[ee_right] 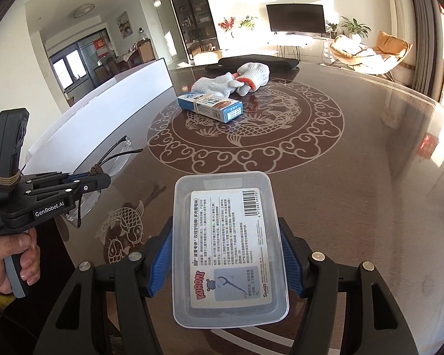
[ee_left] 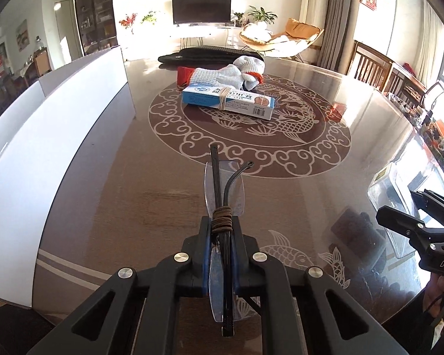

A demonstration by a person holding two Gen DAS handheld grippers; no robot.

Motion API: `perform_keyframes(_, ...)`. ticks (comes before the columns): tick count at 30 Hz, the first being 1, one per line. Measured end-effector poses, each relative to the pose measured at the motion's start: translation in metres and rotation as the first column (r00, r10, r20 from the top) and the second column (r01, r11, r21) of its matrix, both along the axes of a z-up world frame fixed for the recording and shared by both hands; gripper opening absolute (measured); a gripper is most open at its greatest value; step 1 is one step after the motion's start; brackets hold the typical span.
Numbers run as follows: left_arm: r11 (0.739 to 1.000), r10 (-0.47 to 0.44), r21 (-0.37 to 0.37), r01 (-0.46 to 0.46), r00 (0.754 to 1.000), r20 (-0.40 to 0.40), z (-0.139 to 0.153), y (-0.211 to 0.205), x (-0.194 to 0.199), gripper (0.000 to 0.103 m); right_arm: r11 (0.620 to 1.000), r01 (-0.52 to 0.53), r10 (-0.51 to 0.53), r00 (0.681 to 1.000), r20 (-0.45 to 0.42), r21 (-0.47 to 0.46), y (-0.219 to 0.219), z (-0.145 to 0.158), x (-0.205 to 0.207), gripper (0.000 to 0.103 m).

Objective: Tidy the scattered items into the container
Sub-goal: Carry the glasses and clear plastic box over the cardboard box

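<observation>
My left gripper (ee_left: 220, 230) is shut on folded clear safety glasses (ee_left: 222, 186) with black arms bound by a brown band, held above the table. From the right wrist view the left gripper (ee_right: 99, 177) and the glasses (ee_right: 115, 156) are at the left. My right gripper (ee_right: 228, 236) is shut on a clear plastic floss-pick box (ee_right: 231, 248) with a white label. That box shows faintly in the left wrist view (ee_left: 399, 195) beside the right gripper (ee_left: 411, 216). A white container (ee_left: 59, 136) stands along the table's left side.
On the brown patterned table (ee_left: 281, 177) lie a blue-and-white carton with a rubber band (ee_left: 228, 102), white knit gloves (ee_left: 236, 74) and a black mat (ee_left: 210, 54) beyond. Chairs stand at the right edge (ee_left: 370, 62).
</observation>
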State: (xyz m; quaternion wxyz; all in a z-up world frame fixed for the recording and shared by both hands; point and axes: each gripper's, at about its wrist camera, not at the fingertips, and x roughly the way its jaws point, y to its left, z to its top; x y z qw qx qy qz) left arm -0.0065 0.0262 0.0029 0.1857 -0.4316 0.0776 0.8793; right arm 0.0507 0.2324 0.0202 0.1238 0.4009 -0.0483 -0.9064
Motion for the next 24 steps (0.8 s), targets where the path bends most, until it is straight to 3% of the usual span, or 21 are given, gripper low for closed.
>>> perform_keyframes(11,1.000,0.012,0.004,-0.012,1.000,0.006,-0.002,-0.004,-0.001,0.011,0.999,-0.037,0.037,0.999,0.000,0.001,-0.018,0.001,-0.001,0.064)
perform_keyframes(19,0.995,0.042,0.086,-0.051,0.994,0.102,-0.016,-0.017,-0.008,0.011,0.993,-0.114,0.114,0.993,0.019,0.011,-0.048,-0.004,0.000,0.064)
perform_keyframes(24,0.985,0.091,0.140,-0.104,0.991,0.099,0.005,-0.047,-0.014,0.011,0.983,-0.176,0.177,0.984,-0.003,0.046,-0.072,0.013,-0.010,0.063)
